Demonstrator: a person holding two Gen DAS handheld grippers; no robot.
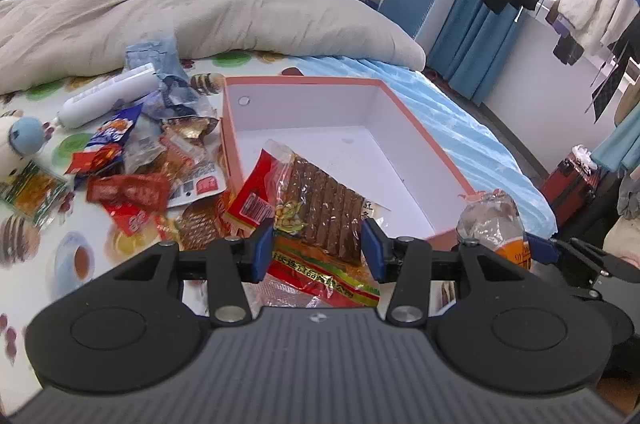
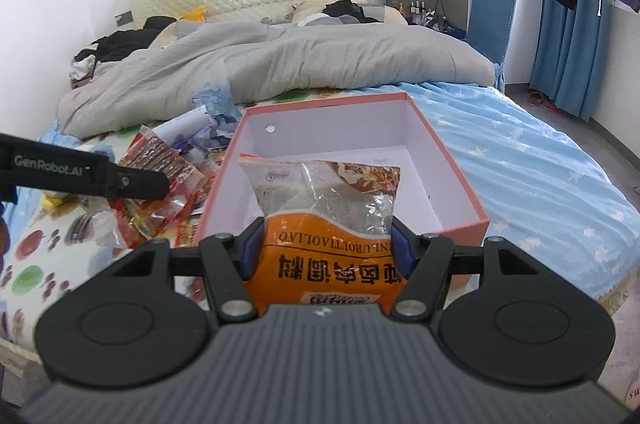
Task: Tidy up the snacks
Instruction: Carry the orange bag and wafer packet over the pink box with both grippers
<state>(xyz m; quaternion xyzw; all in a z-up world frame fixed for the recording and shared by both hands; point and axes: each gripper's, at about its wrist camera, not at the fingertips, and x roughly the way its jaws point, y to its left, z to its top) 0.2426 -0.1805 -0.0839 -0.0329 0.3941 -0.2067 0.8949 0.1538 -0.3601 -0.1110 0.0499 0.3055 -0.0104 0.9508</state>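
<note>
Orange packet (image 2: 326, 224) lower end hidden | right hand-held gripper (image 2: 323, 252) apparently clamping it

An open pink cardboard box (image 1: 304, 128) sits at frame centre on the patterned bedsheet (image 1: 80, 264), with a heap of loose snack packets (image 1: 132, 176) to its left and a rumpled grey duvet (image 1: 168, 16) behind both. A clear-and-red packet of brown wafers (image 1: 316, 212), between the left gripper (image 1: 316, 252) jaws, leans over the box's near-left wall. In the right wrist view, an orange-and-clear seasoning pouch (image 2: 324, 224) stands at lower centre, before the box's near wall, within the right gripper (image 2: 324, 252).
</note>
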